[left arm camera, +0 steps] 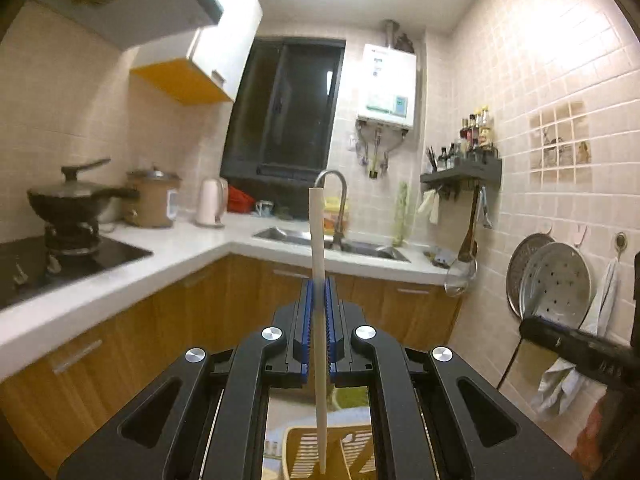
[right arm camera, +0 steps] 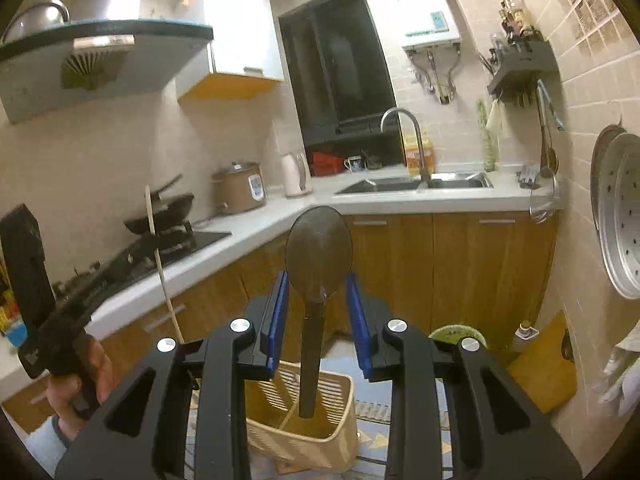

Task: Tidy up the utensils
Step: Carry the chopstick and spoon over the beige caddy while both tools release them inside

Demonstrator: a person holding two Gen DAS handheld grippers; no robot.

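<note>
Left claw (left arm camera: 319,300) pinches a pale chopstick (left arm camera: 318,264); right claw (right arm camera: 317,304) pinches a dark spoon (right arm camera: 318,256). Both are held above the slatted basket (right arm camera: 320,424); neither appears sorted yet.

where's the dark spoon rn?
Right wrist view, centre: the dark spoon stands upright between the right gripper's blue pads, bowl up, handle hanging over the slotted basket below.

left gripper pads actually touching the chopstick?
Touching. In the left wrist view the left gripper has its blue pads closed tight against both sides of the pale chopstick, with no gap visible on either side.
</note>
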